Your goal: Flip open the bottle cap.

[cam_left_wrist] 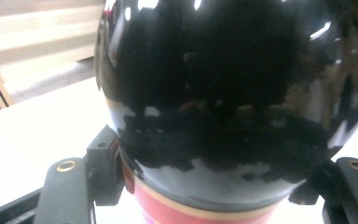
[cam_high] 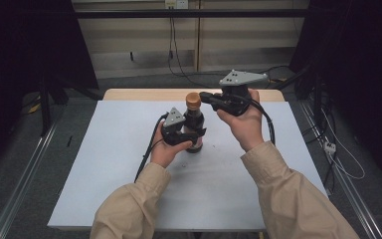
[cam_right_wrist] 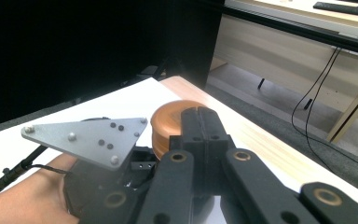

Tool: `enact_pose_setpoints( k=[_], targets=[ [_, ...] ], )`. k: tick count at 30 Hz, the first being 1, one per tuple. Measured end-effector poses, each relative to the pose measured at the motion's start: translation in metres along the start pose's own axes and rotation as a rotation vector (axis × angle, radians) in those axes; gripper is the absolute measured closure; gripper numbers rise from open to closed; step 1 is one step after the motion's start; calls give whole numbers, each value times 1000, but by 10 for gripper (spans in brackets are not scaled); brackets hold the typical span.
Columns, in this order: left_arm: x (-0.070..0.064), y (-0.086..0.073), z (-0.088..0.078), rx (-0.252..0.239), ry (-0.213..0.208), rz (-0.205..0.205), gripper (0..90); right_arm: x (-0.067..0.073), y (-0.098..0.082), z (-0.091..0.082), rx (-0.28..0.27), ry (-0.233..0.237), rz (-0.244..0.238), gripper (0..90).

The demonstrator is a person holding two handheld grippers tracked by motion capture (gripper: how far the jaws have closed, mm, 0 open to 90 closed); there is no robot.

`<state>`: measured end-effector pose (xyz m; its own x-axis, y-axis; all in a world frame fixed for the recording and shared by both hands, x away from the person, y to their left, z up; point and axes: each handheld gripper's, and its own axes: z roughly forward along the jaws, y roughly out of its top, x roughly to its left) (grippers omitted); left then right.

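A dark glossy bottle (cam_high: 194, 124) with a brown cap (cam_high: 193, 101) stands upright near the middle of the white table top (cam_high: 104, 164). My left gripper (cam_high: 195, 135) is shut on the bottle's lower body, one jaw on each side. In the left gripper view the black bottle (cam_left_wrist: 223, 93) bulges between the jaws, with a red band at its base. My right gripper (cam_high: 202, 95) is held level at cap height, its jaws pressed together with nothing between them. In the right gripper view its tips (cam_right_wrist: 199, 116) lie right against the brown cap (cam_right_wrist: 168, 123); whether they touch it I cannot tell.
The white top lies on a wooden table (cam_high: 144, 93) whose far edge shows behind the bottle. Cables (cam_high: 149, 149) trail from both grippers across the table. Dark curtains, rails and floor cables surround the table. The left gripper's grey plate (cam_right_wrist: 88, 140) shows beside the cap.
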<state>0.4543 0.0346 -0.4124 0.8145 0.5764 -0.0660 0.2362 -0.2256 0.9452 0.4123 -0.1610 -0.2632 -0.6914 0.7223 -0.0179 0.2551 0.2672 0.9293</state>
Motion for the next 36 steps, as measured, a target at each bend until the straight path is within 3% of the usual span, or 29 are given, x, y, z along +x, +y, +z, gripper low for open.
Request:
enact_pose_setpoints(
  k=[6,8,16,31,36],
  targets=[
    [0,0,0,-2,3,-2,304,-3,-8,-1,21,-4,8,900],
    [1,0,0,1,-16,-1,304,-4,-10,-1,26,-2,11,900],
    [0,-1,0,-4,-13,-3,303,-4,-20,5,70,38,19,900],
    [0,-2,0,-10,-11,-8,303,-6,-16,7,65,51,33,900],
    [-1,-2,1,-19,13,-13,304,-4,-13,7,67,51,22,900]
  ],
)
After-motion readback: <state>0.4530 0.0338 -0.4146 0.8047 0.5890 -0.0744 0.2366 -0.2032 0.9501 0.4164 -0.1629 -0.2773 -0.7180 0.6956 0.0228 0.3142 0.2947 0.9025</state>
